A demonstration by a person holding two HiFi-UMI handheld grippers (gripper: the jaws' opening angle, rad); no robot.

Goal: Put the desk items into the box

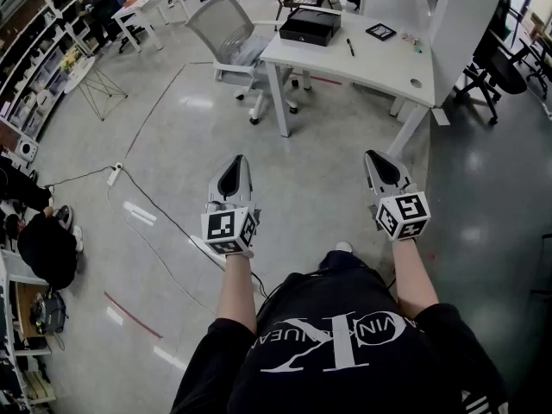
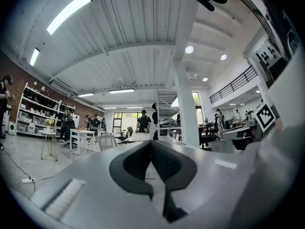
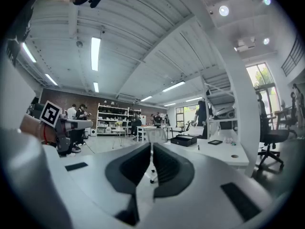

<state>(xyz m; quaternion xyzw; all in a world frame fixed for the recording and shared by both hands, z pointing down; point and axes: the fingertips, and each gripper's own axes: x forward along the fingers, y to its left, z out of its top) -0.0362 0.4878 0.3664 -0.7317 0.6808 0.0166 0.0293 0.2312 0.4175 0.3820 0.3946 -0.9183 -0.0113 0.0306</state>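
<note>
Grey floor (image 1: 172, 145) below left gripper (image 1: 236, 159) and right gripper (image 1: 372, 156), fingers together, empty

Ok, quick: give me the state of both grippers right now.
Left gripper: jaws together, nothing between them.
Right gripper: jaws together, nothing between them.
</note>
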